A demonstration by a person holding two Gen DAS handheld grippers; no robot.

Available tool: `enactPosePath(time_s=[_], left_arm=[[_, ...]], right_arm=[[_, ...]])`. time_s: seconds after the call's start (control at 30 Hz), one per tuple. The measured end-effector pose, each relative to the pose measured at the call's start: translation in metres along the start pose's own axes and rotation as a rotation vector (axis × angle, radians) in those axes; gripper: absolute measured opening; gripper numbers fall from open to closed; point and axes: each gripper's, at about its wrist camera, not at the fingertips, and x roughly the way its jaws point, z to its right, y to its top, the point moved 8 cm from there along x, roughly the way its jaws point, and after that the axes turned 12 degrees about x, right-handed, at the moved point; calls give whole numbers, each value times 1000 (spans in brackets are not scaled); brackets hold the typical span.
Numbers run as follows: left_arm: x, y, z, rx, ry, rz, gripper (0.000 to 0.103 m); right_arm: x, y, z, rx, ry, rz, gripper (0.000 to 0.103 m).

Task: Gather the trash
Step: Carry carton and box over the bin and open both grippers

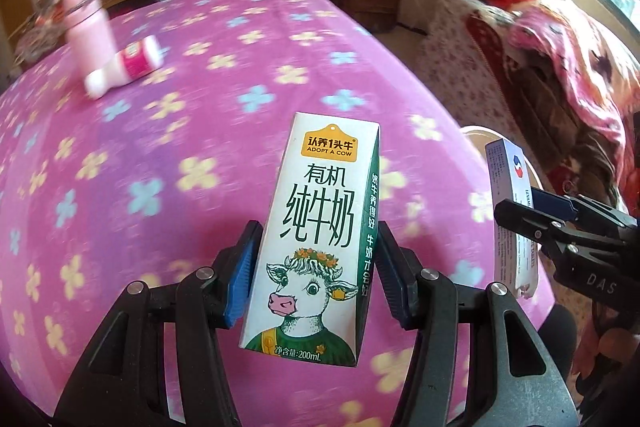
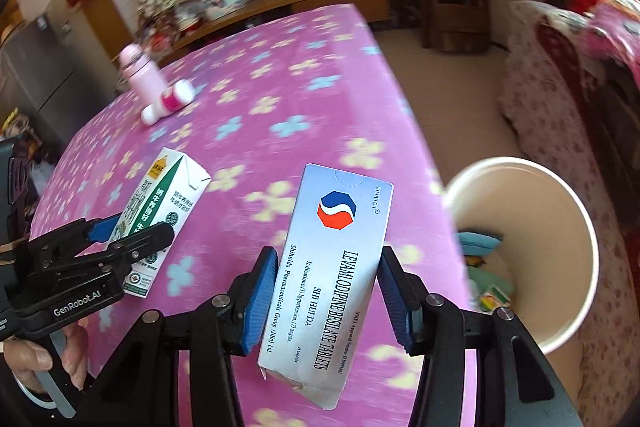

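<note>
Cardboard tablet box (image 2: 334, 267), being pinched low by the right tool (image 2: 328, 291), is risking tipping past the paper bin (image 2: 576, 267); left tool (image 1: 316, 275) is gripping the milk carton (image 1: 316, 227).

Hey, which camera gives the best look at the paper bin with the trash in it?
The right wrist view: the paper bin shows its whole open mouth and the scraps inside, beside the tablet box. The left wrist view shows only a sliver of rim behind that box.
</note>
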Motion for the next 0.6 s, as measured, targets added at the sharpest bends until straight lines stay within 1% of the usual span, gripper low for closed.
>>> enactPosePath(time_s=[0.13,0.3,0.6], left_arm=[[8,15,33,41,-37,4,54],[19,37,77,84,-103,10,54],[46,71,144,113,-232,0,54]], right_arm=[[-13,6,38,48,-41,24,49],[-25,12,95,116,-111,46,49],[-22,18,172,228,-173,44,49]])
